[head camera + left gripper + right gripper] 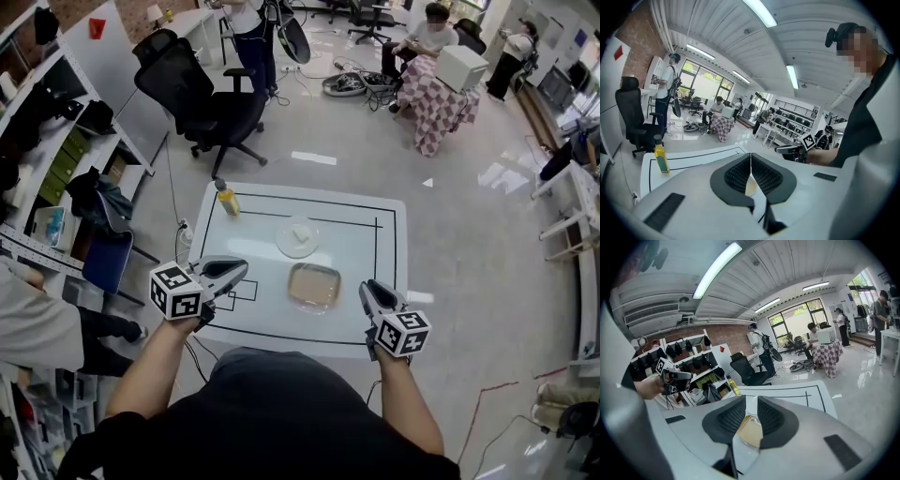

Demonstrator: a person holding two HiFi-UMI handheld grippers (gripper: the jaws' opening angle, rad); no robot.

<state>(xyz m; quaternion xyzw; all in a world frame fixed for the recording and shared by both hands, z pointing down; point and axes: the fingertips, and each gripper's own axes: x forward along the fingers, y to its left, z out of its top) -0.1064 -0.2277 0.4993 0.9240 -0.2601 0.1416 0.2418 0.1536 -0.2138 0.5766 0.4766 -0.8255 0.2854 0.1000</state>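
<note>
Over a white table point(394, 216), the left gripper point(234, 269) hovers clenched on nothing while the right gripper point(367, 288) stands slightly parted and empty. The square glass dish point(313, 286) (brownish inside) lies untouched just ahead, between them, with a round plate point(297, 236) and yellow bottle point(228, 200) beyond.

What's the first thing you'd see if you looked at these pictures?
Two claws with marker cubes hover over the near edge of a white table: the left claw shut, the right claw open. Between them sits a square glass dish of something brown, a round plate behind it, and a yellow bottle at the far left.
</note>
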